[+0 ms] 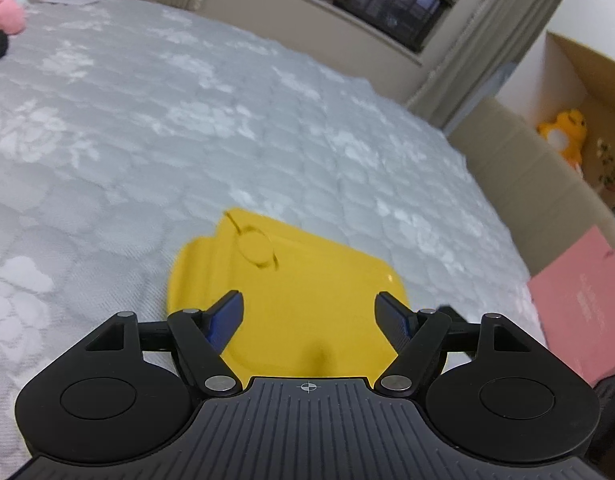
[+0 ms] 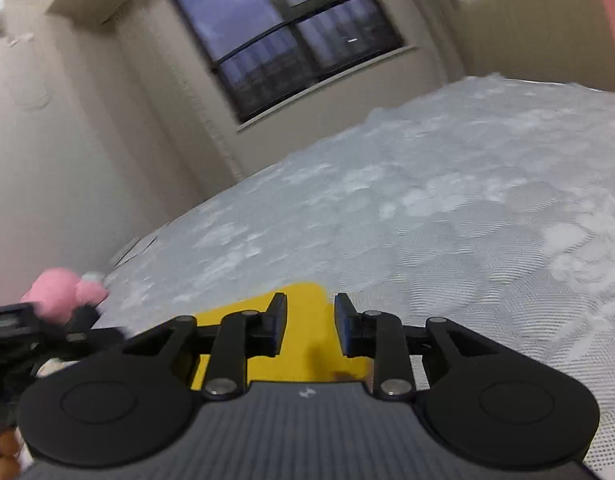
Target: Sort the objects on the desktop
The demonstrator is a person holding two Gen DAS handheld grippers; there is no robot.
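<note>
A yellow plastic tray [image 1: 307, 296] with a round moulded recess lies on the grey flowered bedspread [image 1: 187, 120]. My left gripper [image 1: 309, 314] is open wide and empty, its blue-padded fingers [image 1: 227, 318] held just above the tray's near part. In the right wrist view my right gripper [image 2: 310, 330] is open with a narrower gap and empty, above the tray's corner [image 2: 303, 300]. A pink plush toy [image 2: 63, 292] lies at the left; it also shows in the left wrist view [image 1: 5, 8].
A cardboard box [image 1: 547, 184] stands right of the bed and holds a yellow plush toy [image 1: 565, 134]. A pink box [image 1: 579, 300] sits at the bed's right edge. The other gripper's black body [image 2: 35, 336] is at left. A window [image 2: 283, 36] is behind.
</note>
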